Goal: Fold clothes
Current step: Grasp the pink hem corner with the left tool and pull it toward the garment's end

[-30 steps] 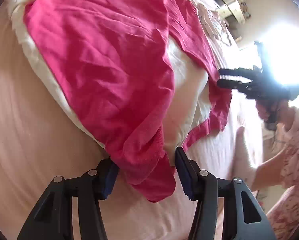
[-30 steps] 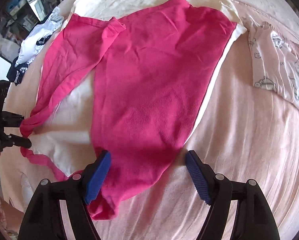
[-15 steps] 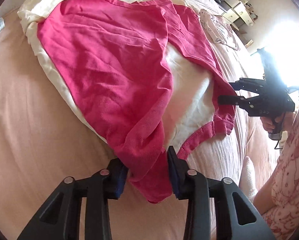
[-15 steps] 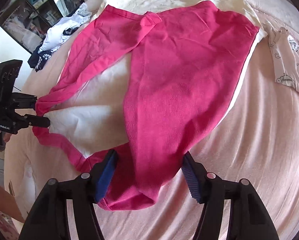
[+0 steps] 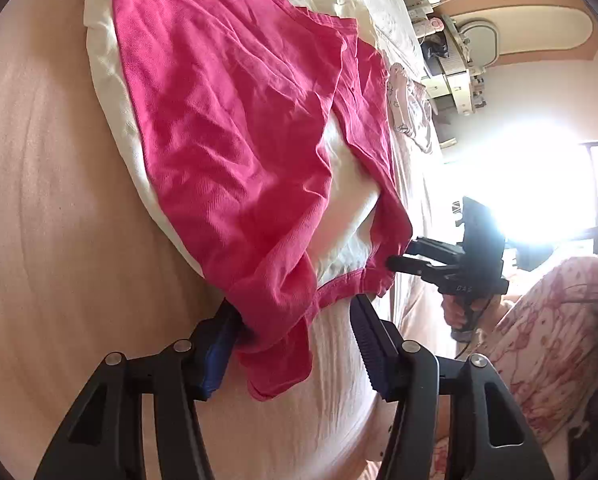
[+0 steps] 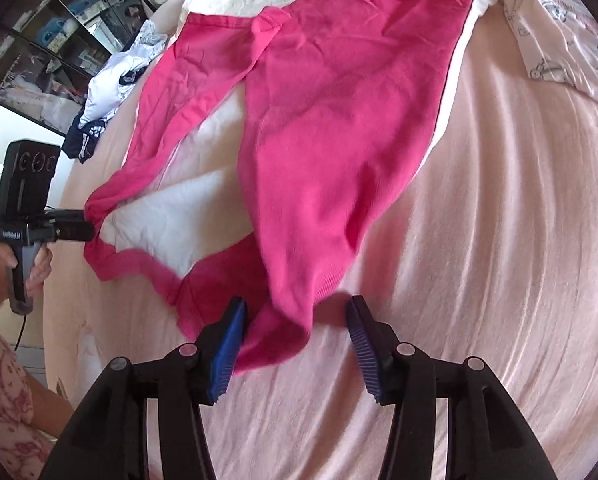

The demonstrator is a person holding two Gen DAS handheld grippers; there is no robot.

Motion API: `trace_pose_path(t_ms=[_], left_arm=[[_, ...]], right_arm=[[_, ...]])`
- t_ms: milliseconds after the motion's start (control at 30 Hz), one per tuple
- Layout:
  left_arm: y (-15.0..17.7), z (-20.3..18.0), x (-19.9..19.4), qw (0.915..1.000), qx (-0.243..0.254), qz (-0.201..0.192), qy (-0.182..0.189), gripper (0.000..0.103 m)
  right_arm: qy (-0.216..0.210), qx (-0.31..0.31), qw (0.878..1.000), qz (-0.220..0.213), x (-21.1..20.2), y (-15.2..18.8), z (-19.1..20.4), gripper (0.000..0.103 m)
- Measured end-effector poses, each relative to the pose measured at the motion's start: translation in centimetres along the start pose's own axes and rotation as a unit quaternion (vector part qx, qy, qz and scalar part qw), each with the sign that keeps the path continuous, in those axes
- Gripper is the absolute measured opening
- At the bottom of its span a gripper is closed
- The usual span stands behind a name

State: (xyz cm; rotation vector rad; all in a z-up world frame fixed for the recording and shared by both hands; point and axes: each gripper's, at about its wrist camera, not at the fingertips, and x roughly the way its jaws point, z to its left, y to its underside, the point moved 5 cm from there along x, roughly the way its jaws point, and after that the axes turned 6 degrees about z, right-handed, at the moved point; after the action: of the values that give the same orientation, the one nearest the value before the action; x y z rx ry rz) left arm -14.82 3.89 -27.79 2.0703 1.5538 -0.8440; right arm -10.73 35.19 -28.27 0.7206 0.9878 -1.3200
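Observation:
Bright pink trousers (image 5: 227, 128) (image 6: 339, 120) lie spread on a cream blanket (image 5: 351, 208) over a pink bedsheet (image 6: 499, 280). My left gripper (image 5: 293, 308) straddles one leg end; its jaws are opening, the left pad against the cloth and the right pad clear of it. In the right wrist view it (image 6: 89, 230) shows side-on at that cuff. My right gripper (image 6: 295, 304) stands over the other leg's hem, with cloth beside the left pad and a gap before the right pad. In the left wrist view it (image 5: 399, 256) has its fingers apart at the cuff.
A pale patterned garment (image 6: 559, 40) lies at the bed's far right. A white and navy heap of clothes (image 6: 107, 92) sits at the far left edge, by a glass cabinet (image 6: 39, 40). A person's floral sleeve (image 5: 547, 340) is near a glaring window (image 5: 539, 184).
The left jaws closed in on the leg end, then spread apart again while the view rolled. The right jaws narrowed and came down over the other leg's hem.

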Motion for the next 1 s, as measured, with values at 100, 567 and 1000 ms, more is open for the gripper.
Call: trace_pose_path(t_ms=[100,567,1000], left_arm=[[0.0,0.7,-0.2,0.9996,0.009,-0.001,-0.026,0.051],[3.2,-5.3,-1.9,0.9481,0.230,0.009,-0.219,0.014],[9.6,-1.9,0.3,0.9583,0.177,0.162,-0.155,0.013]], right_arm=[[-0.025,0.035,0.999,-0.027,0.2,-0.5,-0.4,0.053],[0.034,-0.115,0.992,-0.045,-2.1,-0.7,2.1,0.005],[-0.006,-0.161,0.986,0.039,-2.5,5.8,1.4,0.005]])
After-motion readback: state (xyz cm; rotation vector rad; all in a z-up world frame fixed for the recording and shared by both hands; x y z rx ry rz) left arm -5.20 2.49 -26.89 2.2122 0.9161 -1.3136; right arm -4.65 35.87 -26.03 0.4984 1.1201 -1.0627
